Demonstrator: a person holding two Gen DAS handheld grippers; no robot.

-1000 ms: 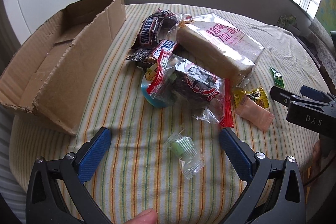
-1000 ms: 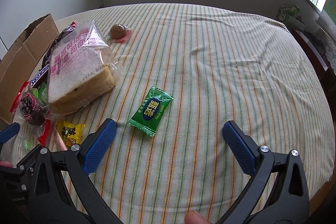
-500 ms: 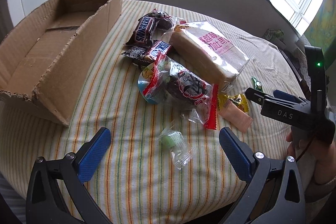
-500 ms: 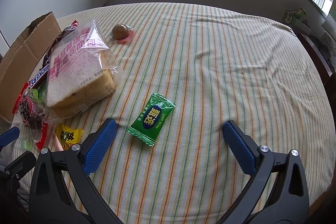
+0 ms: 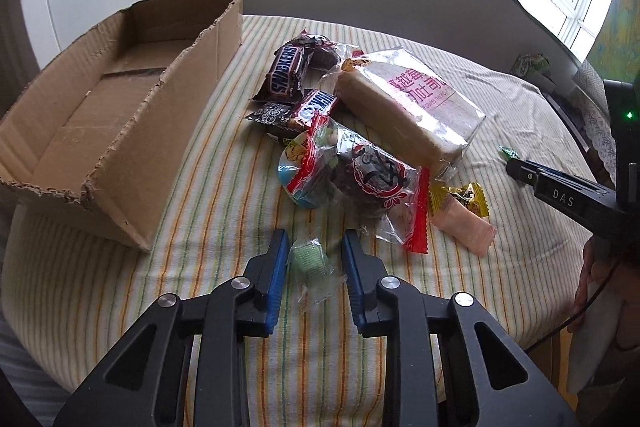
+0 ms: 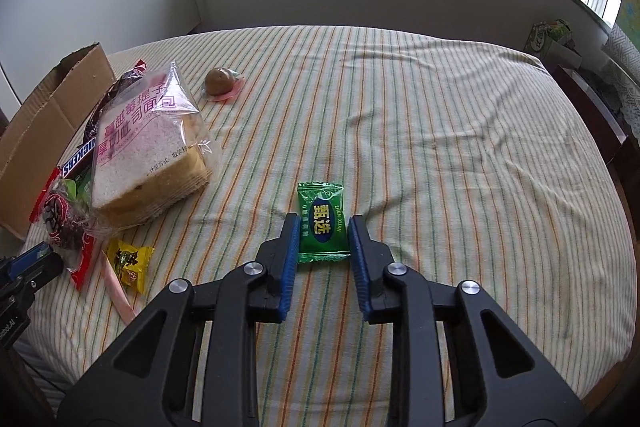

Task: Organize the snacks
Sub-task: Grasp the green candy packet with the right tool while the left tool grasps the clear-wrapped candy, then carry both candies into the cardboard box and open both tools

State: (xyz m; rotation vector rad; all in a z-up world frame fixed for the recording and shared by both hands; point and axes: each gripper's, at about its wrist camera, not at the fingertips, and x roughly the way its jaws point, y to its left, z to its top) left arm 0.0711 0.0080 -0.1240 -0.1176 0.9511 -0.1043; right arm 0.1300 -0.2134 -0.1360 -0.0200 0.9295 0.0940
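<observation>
Presently, the left gripper (image 5: pixel 314 259) has its 2 blue pads closed in around a small pale-green sweet in a clear crinkled wrapper (image 5: pixel 309 259), which lies on the striped cloth-covered table (image 5: pixel 224 187). The pads sit at the wrapper's sides; whether they press it firmly cannot be told. The right gripper (image 6: pixel 324 231) brackets a flat green foil candy packet with yellow lettering (image 6: pixel 321 223), the pads touching or all but touching both long edges. That packet also rests on the cloth.

Beyond the left gripper lies the unsorted pile: a red-trimmed clear bag of dark snacks (image 5: pixel 360 179), 2 brown Snickers bars (image 5: pixel 286 73), a clear-wrapped loaf of sliced bread with pink print (image 5: pixel 404 107), a small yellow sachet (image 5: pixel 464 197) and a pale-pink flat packet (image 5: pixel 464 227). A round brown sweet on a pink wrapper (image 6: pixel 220 83) sits apart, farther up the table.

The open brown cardboard box (image 5: pixel 120 115) stands just left of the pile. Its visible floor holds nothing.

Judgement: the task is at its start. No snack is boxed; 2 are being picked up and the remainder awaits handling.
</observation>
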